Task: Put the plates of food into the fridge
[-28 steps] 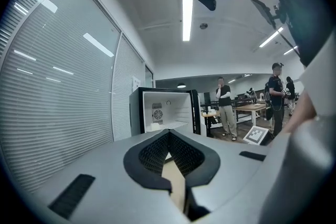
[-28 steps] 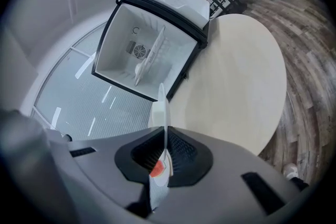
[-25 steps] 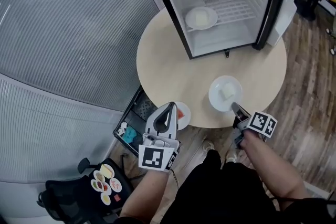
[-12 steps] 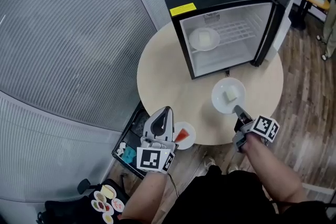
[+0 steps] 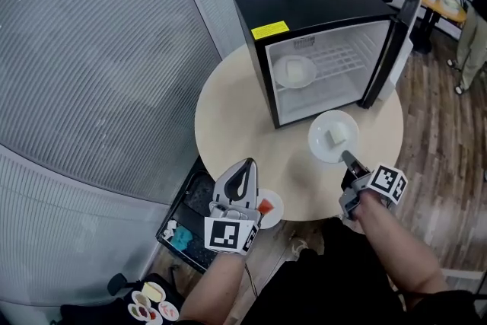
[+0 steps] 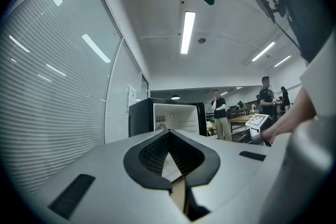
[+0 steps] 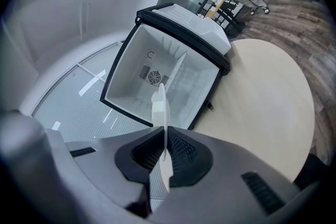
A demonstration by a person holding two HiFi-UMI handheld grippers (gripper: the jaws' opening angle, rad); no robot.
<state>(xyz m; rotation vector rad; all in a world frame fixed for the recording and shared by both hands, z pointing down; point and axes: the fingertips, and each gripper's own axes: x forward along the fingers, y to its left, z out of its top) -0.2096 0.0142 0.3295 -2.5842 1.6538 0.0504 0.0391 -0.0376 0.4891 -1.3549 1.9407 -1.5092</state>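
One plate before the fridge, rim pinched by the right gripper, looks light, stiff, slippery; left gripper pressed together.

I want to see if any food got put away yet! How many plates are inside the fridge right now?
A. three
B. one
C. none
B, since a single plate sits on the shelf in the open fridge, while the right gripper holds a second plate and the left gripper holds the red-food plate, both outside it.
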